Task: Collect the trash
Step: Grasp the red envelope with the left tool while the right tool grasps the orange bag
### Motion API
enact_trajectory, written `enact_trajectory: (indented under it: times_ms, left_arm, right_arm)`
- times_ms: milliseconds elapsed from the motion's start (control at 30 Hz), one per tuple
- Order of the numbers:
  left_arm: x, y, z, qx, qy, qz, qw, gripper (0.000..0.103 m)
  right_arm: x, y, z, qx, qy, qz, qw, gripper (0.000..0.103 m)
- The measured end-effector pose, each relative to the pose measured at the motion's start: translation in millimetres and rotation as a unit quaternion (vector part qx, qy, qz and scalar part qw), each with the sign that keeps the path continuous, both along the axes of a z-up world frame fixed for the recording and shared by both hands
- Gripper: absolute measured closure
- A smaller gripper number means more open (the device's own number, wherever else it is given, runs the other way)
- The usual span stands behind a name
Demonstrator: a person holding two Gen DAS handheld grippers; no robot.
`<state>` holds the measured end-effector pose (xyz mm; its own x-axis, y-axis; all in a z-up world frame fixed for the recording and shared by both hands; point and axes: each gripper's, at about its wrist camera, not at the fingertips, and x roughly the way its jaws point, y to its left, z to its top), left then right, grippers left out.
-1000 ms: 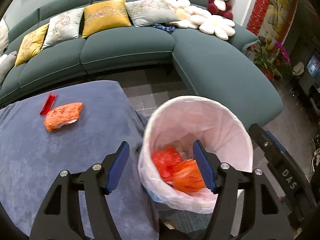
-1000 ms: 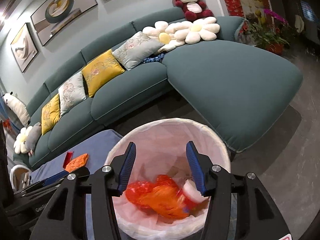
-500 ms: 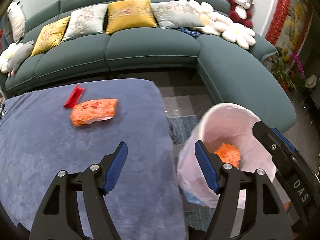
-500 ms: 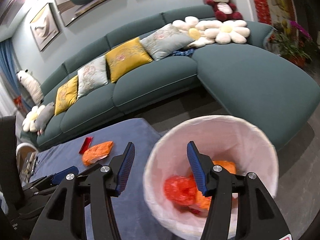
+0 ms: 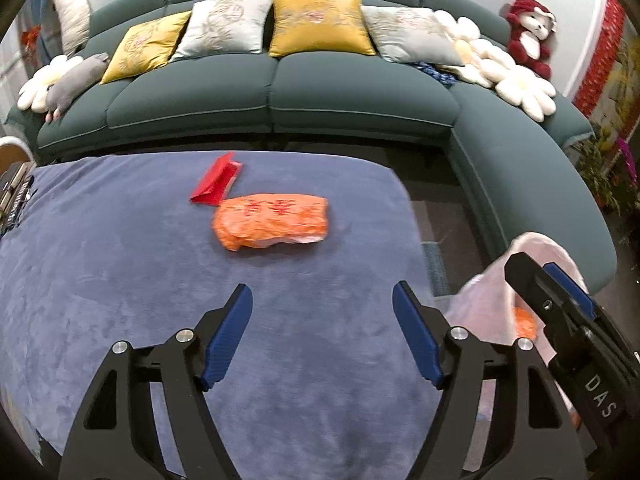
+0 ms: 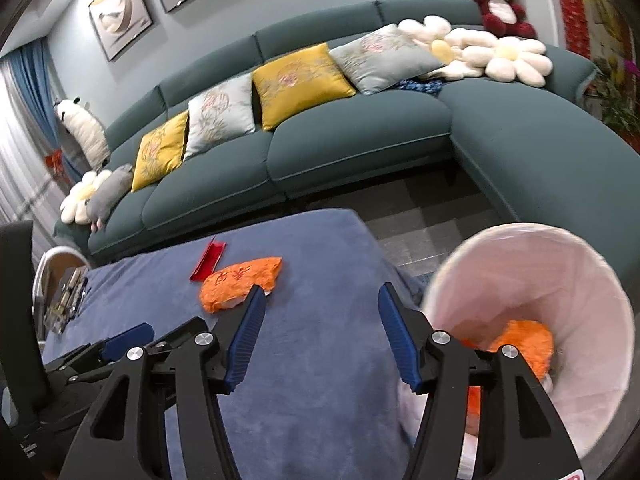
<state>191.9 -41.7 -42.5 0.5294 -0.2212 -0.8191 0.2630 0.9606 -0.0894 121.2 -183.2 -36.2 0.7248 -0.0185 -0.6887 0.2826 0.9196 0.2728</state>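
Note:
An orange plastic bag lies on the blue-covered table, with a red paper envelope just behind it. My left gripper is open and empty above the table, short of the bag. My right gripper is open and empty over the table's right edge; the bag and envelope lie ahead of it to the left. A bin with a white liner stands right of the table and holds orange trash. The bin also shows in the left wrist view.
A teal curved sofa with yellow and grey cushions wraps behind and right of the table. Plush toys sit on it. Dark items lie at the table's left edge. Tiled floor lies between table and sofa.
Both grippers have swung left from over the bin toward the table. The orange bag and envelope now sit near the centre of both views. Both grippers stay open.

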Motion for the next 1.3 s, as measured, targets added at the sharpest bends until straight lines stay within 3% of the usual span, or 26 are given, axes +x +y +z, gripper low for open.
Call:
enact_trajectory:
  times_ms: [200,567,967,1067,1233,1300]
  left_arm:
    - [32,38,-13,0.016,0.001,0.026,0.9995,0.033]
    - [110,87,-45,0.054,-0.001,0.048,0.9974,0.024]
    - [206,92,-93,0.048,0.035,0.055,0.9968,0.02]
    - [221,83,-113,0.077,0.042,0.045,0.9951,0.02]
    - [231,80,-135,0.087,0.064,0.035,0.9936,0.045]
    - [229,82,-134,0.071,0.063,0.038,0.9948,0.058]
  right_arm:
    - [36,28,-19,0.006,0.02,0.024,1.0,0.041]
    - [122,61,-81,0.054,0.072,0.041,0.995,0.03]
    - [190,73,-136,0.051,0.122,0.049,0.99,0.028]
    - [197,74,-145,0.058,0.129,0.05,0.989,0.028]
    - [197,78,-149,0.049,0.119,0.052,0.99,0.027]
    - [196,80,-149,0.047,0.117,0.056,0.99,0.034]
